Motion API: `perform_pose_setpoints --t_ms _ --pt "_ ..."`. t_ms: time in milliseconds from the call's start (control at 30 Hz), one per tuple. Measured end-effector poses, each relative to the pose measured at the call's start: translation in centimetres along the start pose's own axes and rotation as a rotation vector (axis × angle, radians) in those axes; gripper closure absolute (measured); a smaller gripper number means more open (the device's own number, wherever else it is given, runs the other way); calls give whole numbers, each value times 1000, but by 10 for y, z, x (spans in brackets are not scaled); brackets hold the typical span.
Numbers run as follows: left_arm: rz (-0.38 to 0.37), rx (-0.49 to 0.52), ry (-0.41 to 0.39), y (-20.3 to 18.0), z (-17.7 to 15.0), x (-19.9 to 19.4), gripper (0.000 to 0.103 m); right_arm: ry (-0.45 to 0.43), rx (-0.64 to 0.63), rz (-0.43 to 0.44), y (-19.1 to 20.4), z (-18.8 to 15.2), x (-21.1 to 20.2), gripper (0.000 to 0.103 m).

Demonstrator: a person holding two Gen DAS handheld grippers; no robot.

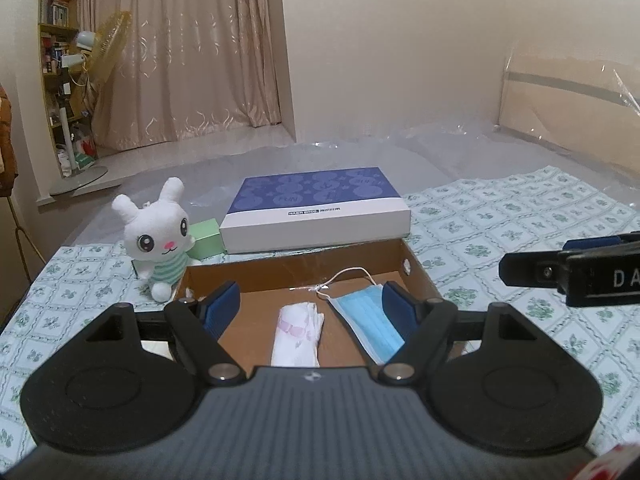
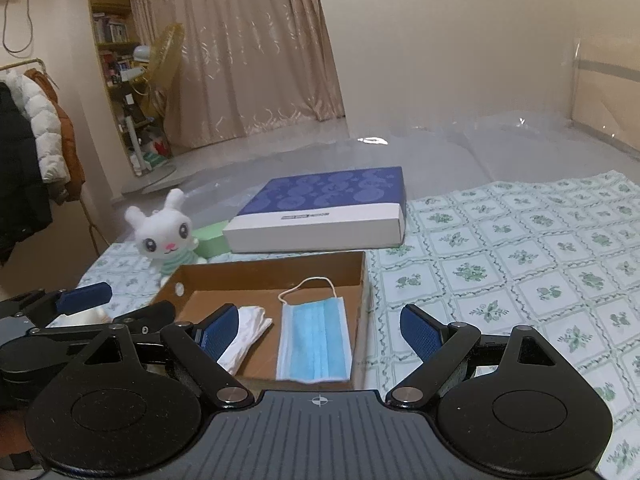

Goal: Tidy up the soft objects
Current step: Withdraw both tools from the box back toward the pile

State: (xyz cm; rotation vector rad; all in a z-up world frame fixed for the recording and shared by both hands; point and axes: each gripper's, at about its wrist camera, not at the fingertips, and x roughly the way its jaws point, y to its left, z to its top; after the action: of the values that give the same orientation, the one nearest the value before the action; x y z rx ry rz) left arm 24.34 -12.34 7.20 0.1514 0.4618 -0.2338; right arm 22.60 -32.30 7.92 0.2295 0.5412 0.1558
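Left claw [image 1: 311, 304] spread wide, nothing gripped, above shallow cardboard box [image 1: 420, 270]. Folded white cloth [image 1: 298, 334] and pleated blue mask [image 1: 370, 322] lie flat inside, between its fingers. Right claw [image 2: 316, 330] likewise released, mask directly ahead. Fluffy plush bunny [image 1: 158, 236] upright beside box's far-left corner.

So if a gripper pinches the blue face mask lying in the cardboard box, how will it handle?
The blue face mask looks thin and pleated, so it would probably droop from a pinch. Its ear loop curls loose and might snag on the cardboard box wall. It lies flat, so gripping it likely means scraping the floor.
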Motion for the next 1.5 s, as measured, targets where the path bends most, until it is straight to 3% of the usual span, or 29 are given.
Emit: perform_pose_setpoints --t_ms 400,900,1500 --pt "-22 -27 -44 9 -27 -71 27 -40 -19 -3 25 -31 -50 15" --pt "24 -94 -10 52 -82 -129 27 -57 -70 -14 63 -82 -90 16" --pt "61 -105 96 75 -150 -143 27 -1 -155 -25 88 -143 -92 16"
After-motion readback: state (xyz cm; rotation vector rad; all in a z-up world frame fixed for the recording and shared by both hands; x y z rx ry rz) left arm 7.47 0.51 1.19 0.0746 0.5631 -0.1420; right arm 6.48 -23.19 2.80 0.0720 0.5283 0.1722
